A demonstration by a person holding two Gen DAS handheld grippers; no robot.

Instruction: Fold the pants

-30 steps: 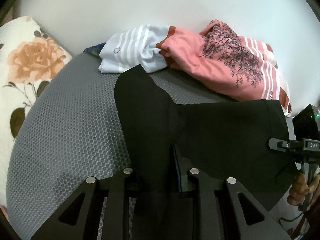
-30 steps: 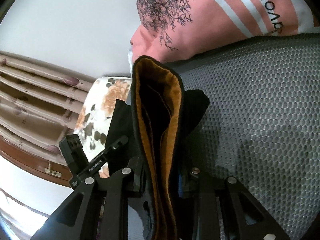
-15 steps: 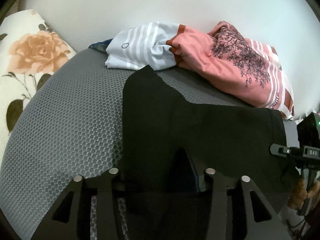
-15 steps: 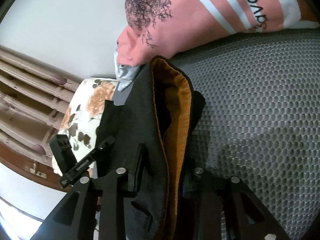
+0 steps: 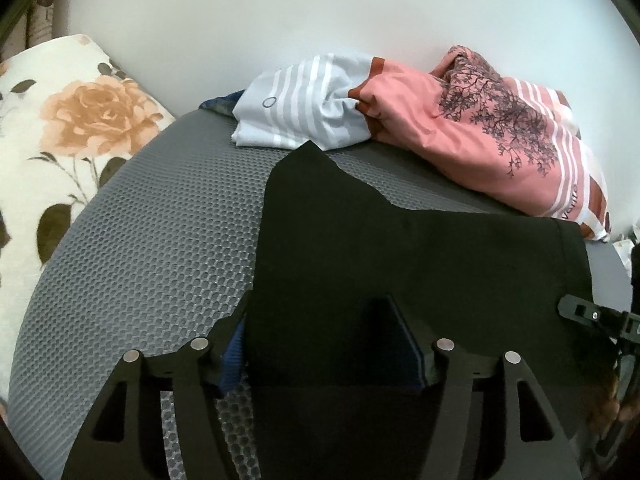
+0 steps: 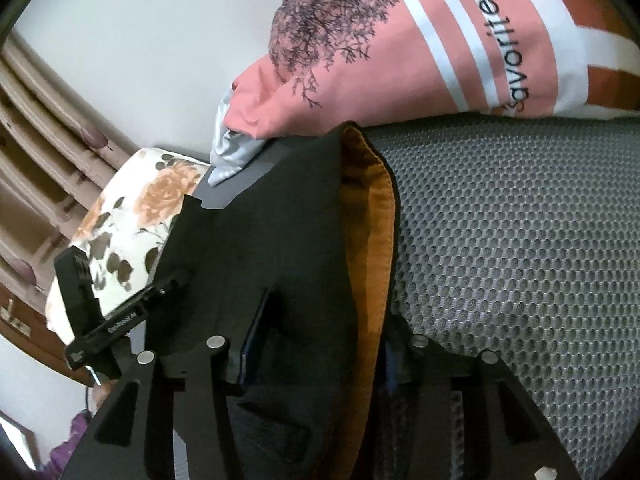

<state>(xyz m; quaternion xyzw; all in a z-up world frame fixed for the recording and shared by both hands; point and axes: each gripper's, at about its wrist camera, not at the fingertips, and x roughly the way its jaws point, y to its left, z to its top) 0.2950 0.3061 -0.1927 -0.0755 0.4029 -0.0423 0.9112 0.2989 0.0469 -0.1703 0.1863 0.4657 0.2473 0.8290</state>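
Observation:
Black pants (image 5: 400, 240) lie flat on the grey mesh surface (image 5: 160, 240), one pointed corner reaching toward the far clothes. My left gripper (image 5: 320, 340) straddles their near edge; its jaws are opening, and the fabric lies loose between the blue pads (image 5: 236, 356), which do not press it. In the right wrist view the pants (image 6: 260, 240) show an orange lining (image 6: 372, 208) at the folded waistband. My right gripper (image 6: 324, 344) is opening around that band, the pads apart from the cloth. Each gripper shows at the edge of the other's view.
A pink printed garment (image 5: 460, 120) and a pale striped one (image 5: 304, 108) are piled against the white wall at the back. A floral pillow (image 5: 60, 140) borders the mesh surface on the left. Brown curtains (image 6: 40, 120) hang beyond it.
Both pairs of jaws have spread apart and let go of the black fabric. The pants have settled flatter on the mesh. The right gripper has shifted and rolled, bringing more of the pink garment into view.

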